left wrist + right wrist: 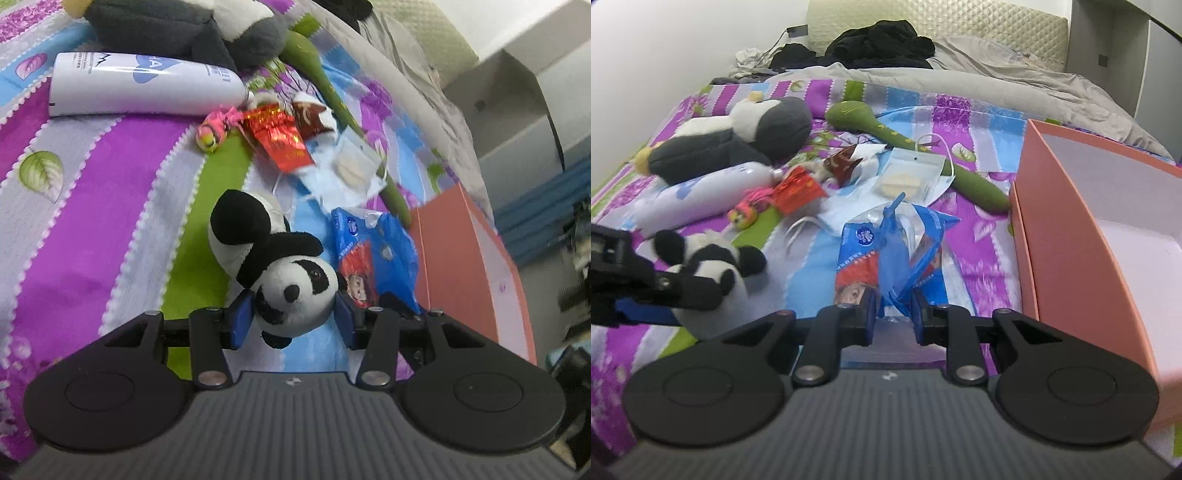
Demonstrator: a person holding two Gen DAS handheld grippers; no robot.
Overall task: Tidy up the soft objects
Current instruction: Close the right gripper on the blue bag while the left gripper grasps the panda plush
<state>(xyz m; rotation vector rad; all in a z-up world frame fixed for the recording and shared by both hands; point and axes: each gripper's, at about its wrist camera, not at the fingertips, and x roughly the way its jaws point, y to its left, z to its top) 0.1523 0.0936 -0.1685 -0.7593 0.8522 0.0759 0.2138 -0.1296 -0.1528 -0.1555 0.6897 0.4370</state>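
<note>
A small plush panda (pixel 280 266) hangs head-first between the blue pads of my left gripper (pixel 293 319), which is shut on its head, above the striped bedspread. The right wrist view shows the same panda (pixel 709 269) at the left in the left gripper (pixel 646 291). My right gripper (pixel 894 317) is shut on a crumpled blue tissue pack (pixel 886 258) with a cartoon face, lifted off the bed; the same pack (pixel 373 258) appears in the left wrist view. An open salmon-pink box (pixel 1071 236) stands to the right.
On the bedspread lie a big grey-and-white plush penguin (pixel 738 136), a white bottle (pixel 698 192), a green plush spoon (pixel 905 147), a red foil packet (pixel 798 188), a small pink toy (pixel 746 214), face masks and a clear pouch (pixel 908 177). Grey duvet and dark clothes lie beyond.
</note>
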